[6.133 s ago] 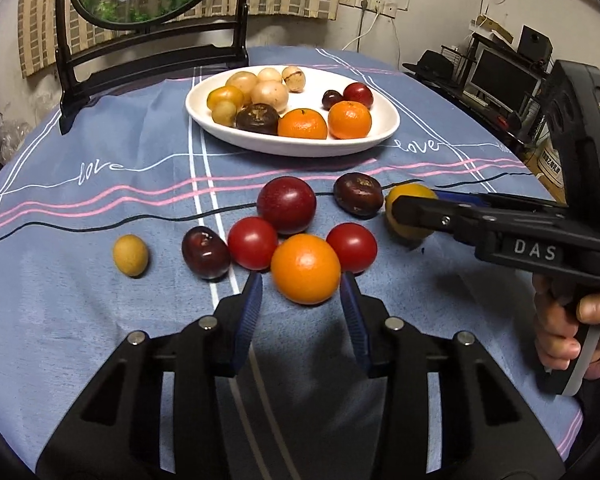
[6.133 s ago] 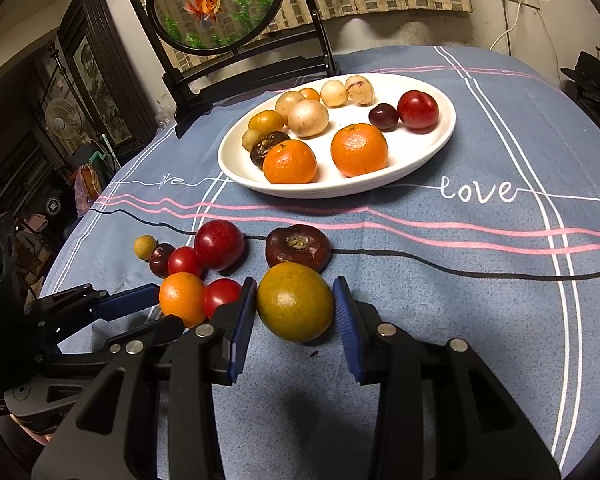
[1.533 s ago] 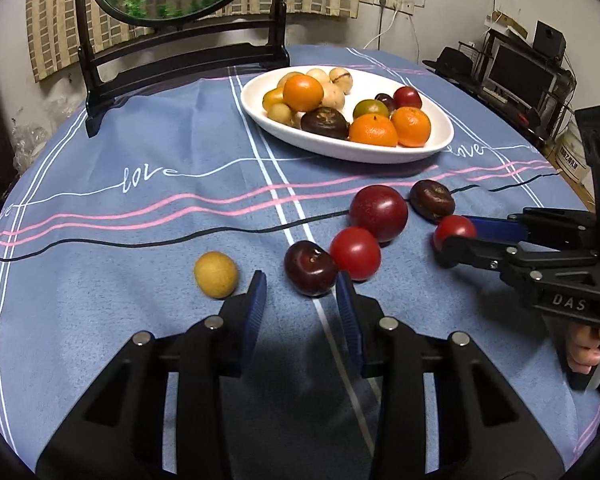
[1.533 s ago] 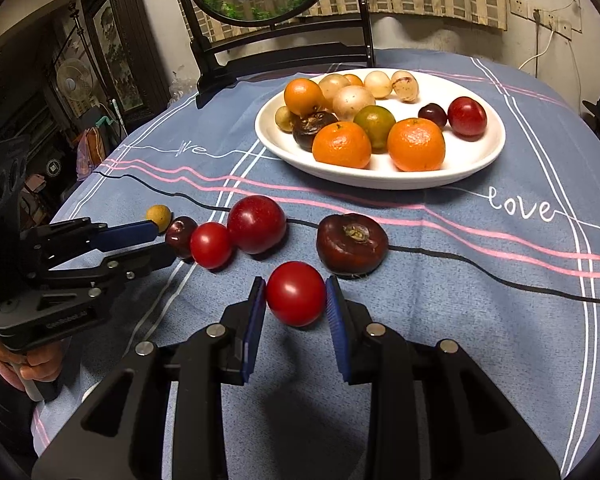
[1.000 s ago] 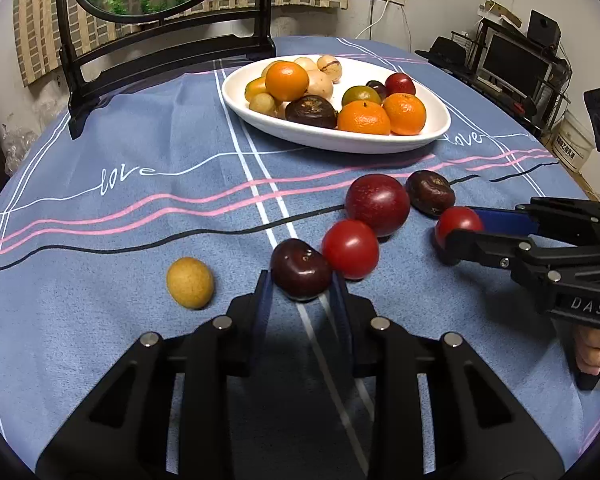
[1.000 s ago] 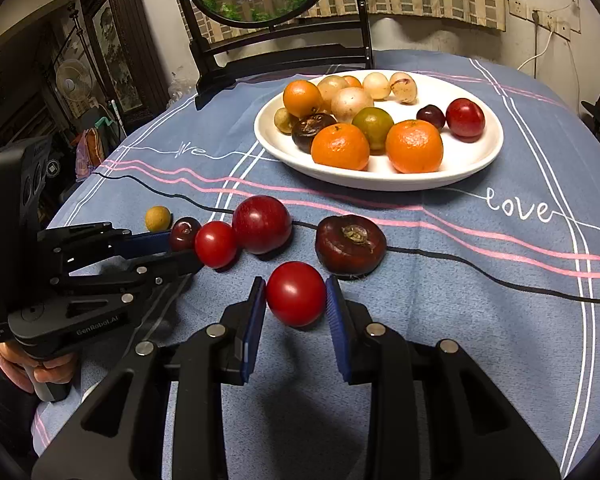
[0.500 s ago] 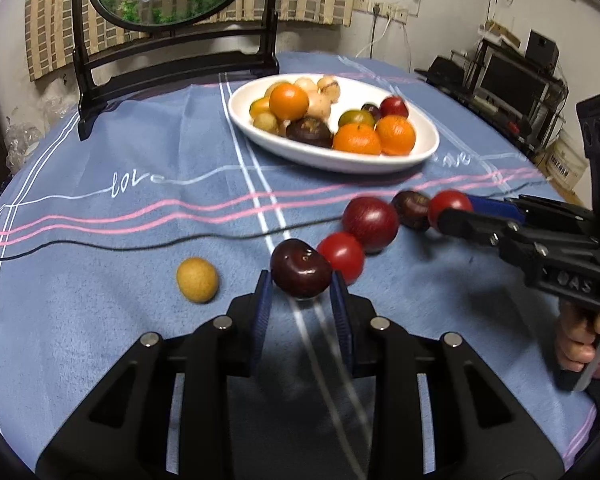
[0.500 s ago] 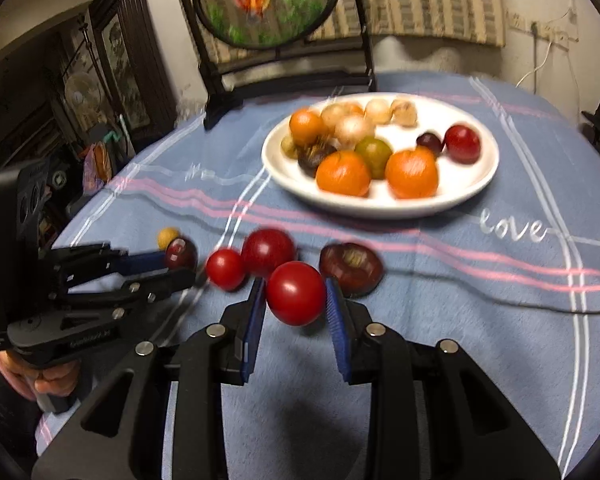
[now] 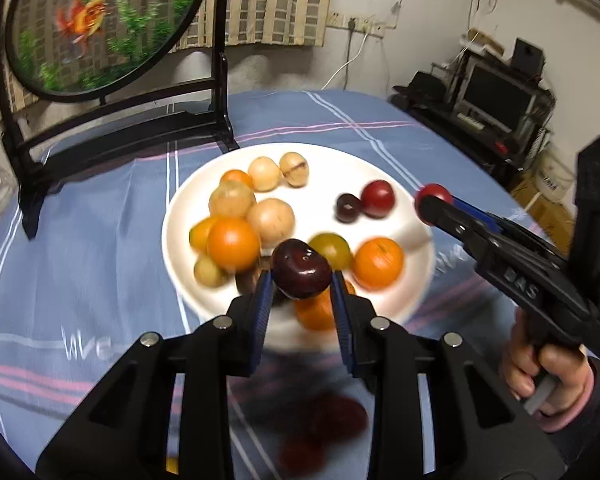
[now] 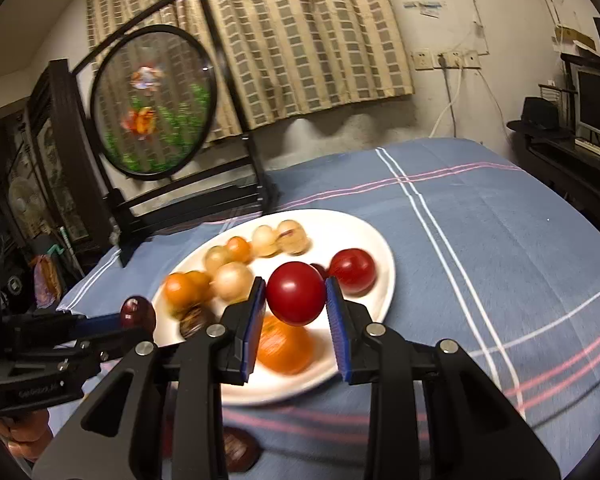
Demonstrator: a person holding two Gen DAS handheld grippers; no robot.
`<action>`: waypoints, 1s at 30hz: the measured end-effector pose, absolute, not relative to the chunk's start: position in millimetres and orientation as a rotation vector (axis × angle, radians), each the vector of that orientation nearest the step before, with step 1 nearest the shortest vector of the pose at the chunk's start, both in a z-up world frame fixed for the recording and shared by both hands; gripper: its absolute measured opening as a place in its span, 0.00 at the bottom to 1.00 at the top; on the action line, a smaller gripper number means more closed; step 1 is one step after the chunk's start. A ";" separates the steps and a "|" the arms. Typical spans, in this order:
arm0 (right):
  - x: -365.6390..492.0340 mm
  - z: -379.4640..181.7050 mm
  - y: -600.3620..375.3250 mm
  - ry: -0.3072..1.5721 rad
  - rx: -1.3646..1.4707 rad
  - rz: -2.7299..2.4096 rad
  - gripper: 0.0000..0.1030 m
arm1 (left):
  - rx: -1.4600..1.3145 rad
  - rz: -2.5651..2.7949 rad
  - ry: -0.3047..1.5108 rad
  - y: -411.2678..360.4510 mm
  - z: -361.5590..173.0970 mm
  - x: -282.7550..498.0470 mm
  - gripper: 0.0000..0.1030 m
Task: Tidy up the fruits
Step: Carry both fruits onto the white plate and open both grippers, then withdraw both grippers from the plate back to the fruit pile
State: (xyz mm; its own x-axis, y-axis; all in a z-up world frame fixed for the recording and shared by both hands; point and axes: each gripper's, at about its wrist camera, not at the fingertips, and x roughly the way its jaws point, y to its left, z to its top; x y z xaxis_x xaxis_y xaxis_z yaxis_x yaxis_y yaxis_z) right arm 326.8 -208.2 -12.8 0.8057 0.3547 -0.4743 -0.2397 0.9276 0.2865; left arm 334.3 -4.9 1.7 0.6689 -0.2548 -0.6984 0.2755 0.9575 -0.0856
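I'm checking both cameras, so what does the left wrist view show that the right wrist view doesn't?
Only the left wrist view shows the person's hand gripping the right claw's handle, and the green fruit on the plate. Only the right wrist view shows the wall sockets and the dark cabinet at the left. Both show the white plate, the dark plum in the left claw and the red tomato in the right claw.

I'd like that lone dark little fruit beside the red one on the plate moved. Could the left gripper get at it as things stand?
Probably not yet. The left gripper is shut on a dark plum, so its jaws are full. The dark little fruit itself lies uncovered on the plate, beside the red fruit.
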 end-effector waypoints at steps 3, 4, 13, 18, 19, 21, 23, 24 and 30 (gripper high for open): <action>340.4 -18.4 -209.3 0.571 0.227 0.323 0.30 | 0.032 -0.285 0.800 -10.3 -2.8 355.7 0.29; 343.0 -19.3 -208.8 0.578 0.224 0.326 0.30 | 0.025 -0.284 0.809 -11.3 -5.0 361.6 0.29; 353.9 -30.8 -202.1 0.653 0.216 0.353 0.30 | 0.018 -0.259 0.851 -17.6 -20.1 383.5 0.30; 350.5 -27.5 -203.7 0.649 0.228 0.367 0.40 | 0.003 -0.247 0.832 -15.8 -10.5 371.8 0.52; 349.1 -26.0 -204.5 0.647 0.233 0.367 0.40 | -0.004 -0.236 0.815 -13.6 -4.9 365.2 0.63; 347.1 -24.2 -205.0 0.648 0.237 0.369 0.40 | -0.010 -0.213 0.773 -8.8 6.5 350.9 0.70; 342.0 -21.2 -206.8 0.646 0.250 0.370 0.40 | -0.014 -0.209 0.749 -3.4 16.8 333.8 0.74; 339.8 -19.9 -207.0 0.646 0.254 0.372 0.40 | -0.015 -0.199 0.739 -0.4 21.0 324.9 0.76; 309.8 -8.9 -207.1 0.640 0.239 0.391 0.45 | -0.027 -0.083 0.677 36.5 30.9 260.5 0.95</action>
